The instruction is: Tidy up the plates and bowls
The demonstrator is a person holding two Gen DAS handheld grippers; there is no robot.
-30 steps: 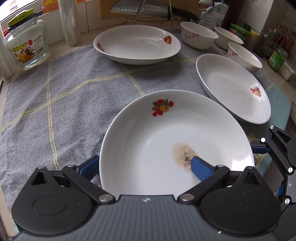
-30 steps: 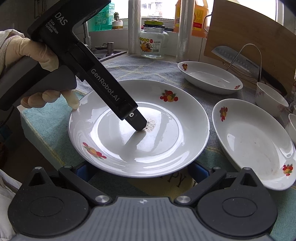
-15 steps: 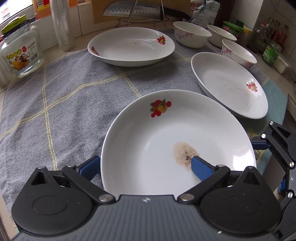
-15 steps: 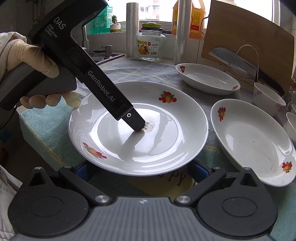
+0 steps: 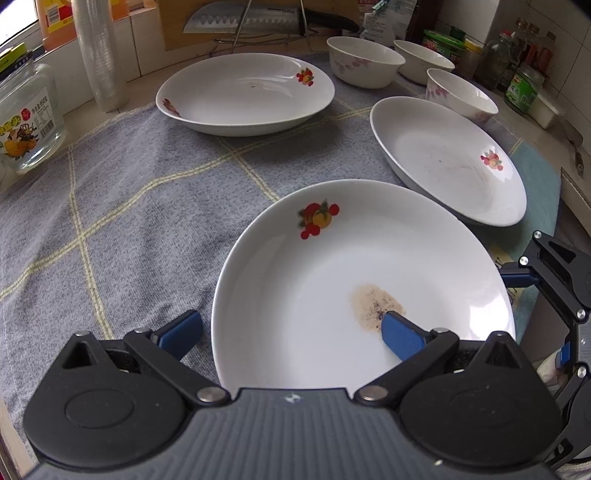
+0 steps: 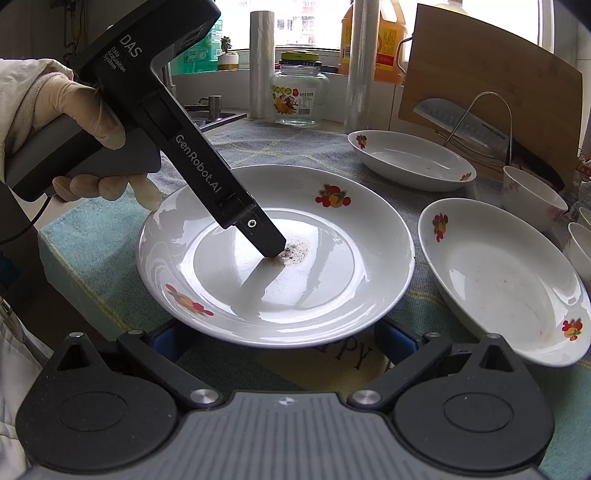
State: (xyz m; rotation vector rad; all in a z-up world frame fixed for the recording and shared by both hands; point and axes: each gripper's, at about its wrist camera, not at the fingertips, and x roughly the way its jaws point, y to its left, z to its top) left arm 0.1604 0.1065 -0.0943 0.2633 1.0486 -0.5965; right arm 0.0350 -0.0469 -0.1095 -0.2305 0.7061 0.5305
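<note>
A white plate with fruit prints and a brown stain [image 5: 332,266] [image 6: 325,236] lies at the near edge of the grey checked cloth [image 5: 122,206]. My left gripper [image 5: 288,330] is open and straddles its rim: one finger rests inside by the stain, the other is outside on the left. My right gripper [image 6: 279,341] is open, both fingertips tucked under the plate's near rim. Two more fruit-print plates lie apart, one at the back [image 5: 243,92] [image 6: 410,158] and one on the right [image 5: 447,158] [image 6: 506,277]. Three white bowls [image 5: 364,61] stand behind.
A glass jar [image 5: 26,122], a stack of clear cups [image 5: 99,55] and an oil bottle stand at the back left. A cutting board, a knife on a wire rack [image 5: 243,22] and condiment jars [image 5: 524,85] line the back. A gloved hand [image 6: 74,107] holds the left gripper.
Both grippers keep their places at the stained plate. In the left wrist view the other plates and bowls have drifted slightly left.
</note>
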